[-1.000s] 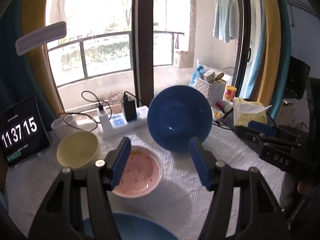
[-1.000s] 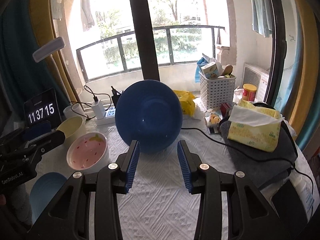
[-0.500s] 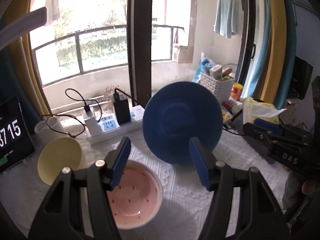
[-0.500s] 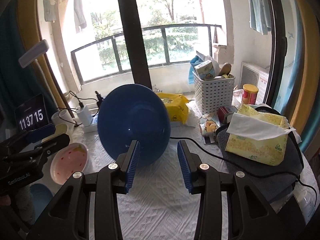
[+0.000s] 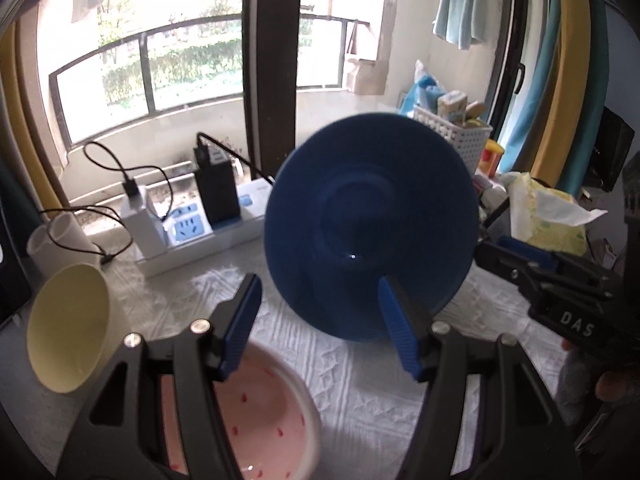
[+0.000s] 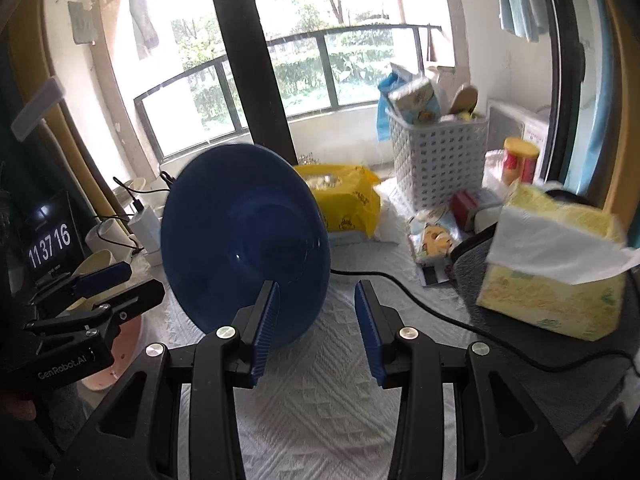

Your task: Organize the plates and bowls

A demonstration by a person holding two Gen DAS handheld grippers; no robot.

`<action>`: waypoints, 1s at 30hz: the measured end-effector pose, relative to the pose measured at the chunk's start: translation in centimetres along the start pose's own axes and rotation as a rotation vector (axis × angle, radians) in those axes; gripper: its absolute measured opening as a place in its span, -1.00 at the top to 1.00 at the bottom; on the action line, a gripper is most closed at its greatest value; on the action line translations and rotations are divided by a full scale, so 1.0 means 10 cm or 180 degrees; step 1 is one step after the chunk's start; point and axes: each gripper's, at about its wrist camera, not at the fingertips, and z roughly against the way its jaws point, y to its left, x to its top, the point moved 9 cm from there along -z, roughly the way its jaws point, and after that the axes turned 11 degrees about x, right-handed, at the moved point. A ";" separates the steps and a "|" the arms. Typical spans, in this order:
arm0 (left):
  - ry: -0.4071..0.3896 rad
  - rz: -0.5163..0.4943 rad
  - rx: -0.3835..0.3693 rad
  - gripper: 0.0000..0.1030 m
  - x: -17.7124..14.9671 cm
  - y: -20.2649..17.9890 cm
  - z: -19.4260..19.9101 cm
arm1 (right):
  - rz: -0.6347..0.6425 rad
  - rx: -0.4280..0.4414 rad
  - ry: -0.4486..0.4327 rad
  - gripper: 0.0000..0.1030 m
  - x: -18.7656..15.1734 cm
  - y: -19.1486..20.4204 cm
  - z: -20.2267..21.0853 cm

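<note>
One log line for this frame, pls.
blue bowl tipped on edge | right gripper at its rim, grip unclear | left gripper open above pink bowl | yellow bowl beside it

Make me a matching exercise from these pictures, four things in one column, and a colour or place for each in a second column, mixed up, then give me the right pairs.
Things:
1. tilted plate
2. speckled bowl
3. tissue pack
4. clock display

Descriptions:
A. pink, below the left gripper
B. yellow, on the dark towel at right
C. dark blue, standing on edge
D. far left, white digits on black

Pairs: 1-C, 2-A, 3-B, 4-D
</note>
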 end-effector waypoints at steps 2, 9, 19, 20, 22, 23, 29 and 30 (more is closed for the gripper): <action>0.0064 0.0020 0.0033 -0.21 0.00 0.01 -0.09 | -0.0089 0.0054 0.0018 0.19 -0.02 -0.06 -0.11; 0.0181 0.0107 0.0040 -0.21 -0.03 0.02 -0.24 | -0.0374 0.0107 0.0095 0.20 -0.07 -0.25 -0.46; 0.0207 0.0116 0.0055 -0.21 -0.02 0.04 -0.27 | -0.0364 0.0222 0.0045 0.91 -0.02 -0.19 -0.46; 0.0197 0.0106 0.0060 -0.21 -0.02 0.04 -0.25 | -0.0334 0.0213 0.0050 0.91 -0.02 -0.18 -0.43; 0.0188 0.0105 0.0046 -0.21 -0.02 0.04 -0.23 | -0.0324 0.0217 0.0072 0.91 -0.02 -0.16 -0.35; 0.0177 0.0109 0.0038 -0.21 -0.02 0.04 -0.21 | -0.0327 0.0213 0.0096 0.91 -0.03 -0.16 -0.31; 0.0080 -0.0009 -0.0124 -0.21 -0.06 -0.08 -0.01 | -0.0480 0.0300 0.0304 0.90 -0.20 -0.20 -0.09; 0.0060 -0.0050 -0.0161 -0.21 -0.08 -0.12 0.03 | -0.0484 0.0289 0.0322 0.90 -0.22 -0.21 -0.05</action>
